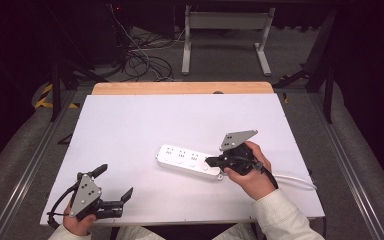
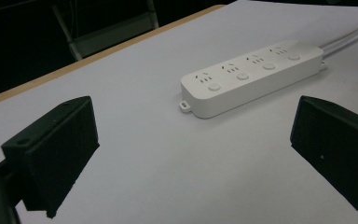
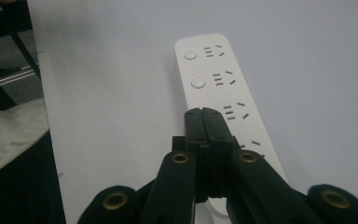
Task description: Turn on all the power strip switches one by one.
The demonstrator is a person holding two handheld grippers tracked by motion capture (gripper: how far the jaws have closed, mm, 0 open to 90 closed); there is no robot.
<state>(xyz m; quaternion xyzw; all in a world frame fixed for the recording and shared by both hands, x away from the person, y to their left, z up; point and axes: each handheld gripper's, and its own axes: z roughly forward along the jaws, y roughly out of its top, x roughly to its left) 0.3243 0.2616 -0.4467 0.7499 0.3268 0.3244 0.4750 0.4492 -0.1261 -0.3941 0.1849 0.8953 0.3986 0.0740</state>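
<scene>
A white power strip (image 1: 187, 161) with several sockets and round buttons lies near the middle of the white table (image 1: 130, 125), its white cable (image 1: 295, 181) running off to the right. The right gripper (image 1: 210, 161) is shut, jaws pressed together with nothing between them, and its tip hovers over the strip's right end. In the right gripper view the closed jaws (image 3: 202, 113) cover the third button of the power strip (image 3: 214, 79). My left gripper (image 1: 115, 182) rests at the table's front left corner, open and empty. From there the power strip (image 2: 254, 77) lies ahead between its wide-apart fingers (image 2: 56, 149).
The table's wooden far edge (image 1: 182, 88) faces a dark floor with tangled cables (image 1: 140, 55) and a white metal frame (image 1: 225, 35). A rail (image 1: 25, 165) runs along the left side of the table.
</scene>
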